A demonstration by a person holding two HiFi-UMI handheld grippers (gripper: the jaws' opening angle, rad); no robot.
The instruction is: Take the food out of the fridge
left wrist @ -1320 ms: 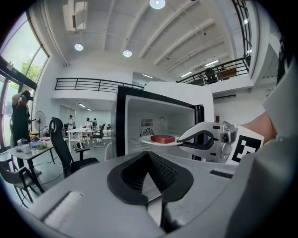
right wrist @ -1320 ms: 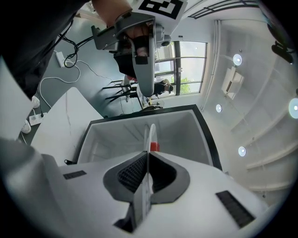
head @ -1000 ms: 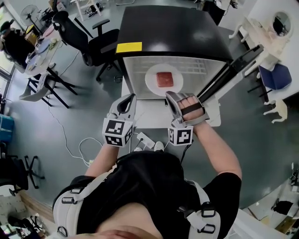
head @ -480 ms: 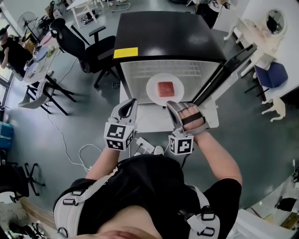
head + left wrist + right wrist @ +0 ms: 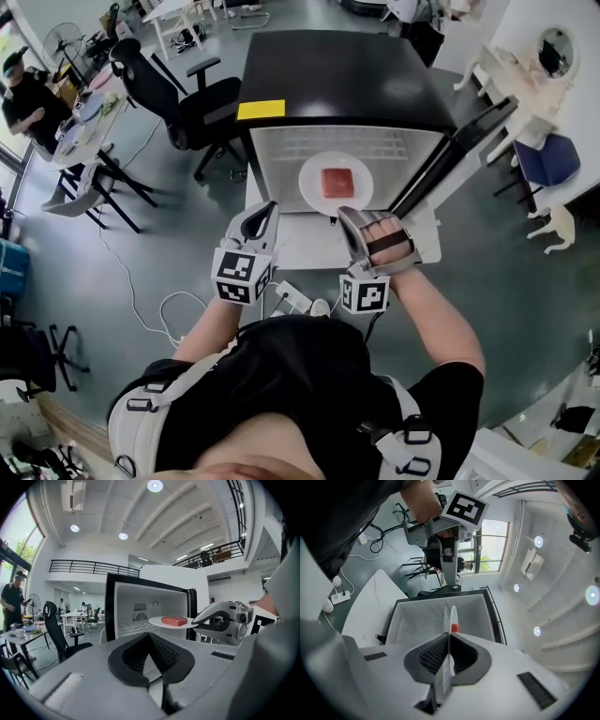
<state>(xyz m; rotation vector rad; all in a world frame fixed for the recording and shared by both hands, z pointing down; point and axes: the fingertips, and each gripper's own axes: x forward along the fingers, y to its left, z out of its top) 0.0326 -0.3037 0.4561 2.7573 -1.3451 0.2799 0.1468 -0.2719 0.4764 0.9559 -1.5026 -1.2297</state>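
A black fridge (image 5: 337,70) stands open, its door (image 5: 455,145) swung out to the right. A white plate (image 5: 309,185) bearing a red slab of meat (image 5: 337,180) hangs level in front of the fridge's white interior. My right gripper (image 5: 343,214) is shut on the plate's near rim; in the right gripper view the plate (image 5: 452,616) runs edge-on between the jaws, with the meat (image 5: 455,628) beyond them. My left gripper (image 5: 267,212) hovers just left of the plate, shut and holding nothing. The left gripper view shows the plate (image 5: 159,621) and the right gripper (image 5: 220,620) ahead to the right.
A white panel (image 5: 305,242) lies low in front of the fridge. A power strip (image 5: 292,298) and cables lie on the floor by my feet. Black office chairs (image 5: 202,103) stand to the left, near a seated person (image 5: 28,98). White furniture (image 5: 525,70) stands at the right.
The head view has shifted slightly. Both grippers and the held plate keep about the same places in front of the open fridge.
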